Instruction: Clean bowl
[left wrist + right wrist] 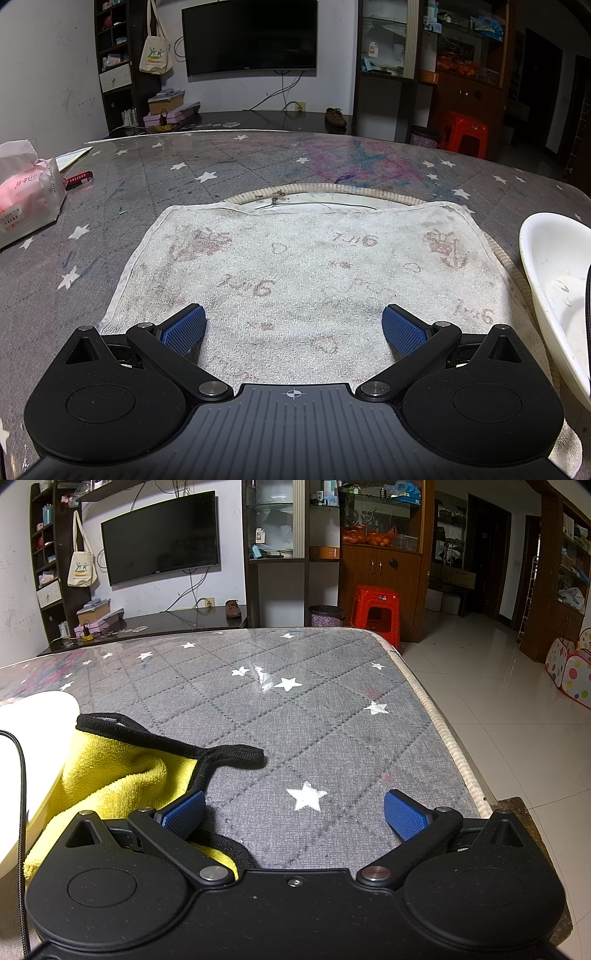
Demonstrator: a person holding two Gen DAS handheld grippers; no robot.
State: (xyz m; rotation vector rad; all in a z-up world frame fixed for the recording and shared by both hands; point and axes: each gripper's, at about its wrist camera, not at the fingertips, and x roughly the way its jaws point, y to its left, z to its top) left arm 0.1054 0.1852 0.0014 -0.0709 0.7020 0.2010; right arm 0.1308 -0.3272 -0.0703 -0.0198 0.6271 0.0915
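left tongs spread wide, empty, over white towel | right tongs spread wide, empty, yellow cloth at their left pad | white bowl on tabletop just right of towel, touching yellow cloth | tissue pack far left

Left gripper spread wide over stained towel; white bowl beside it.
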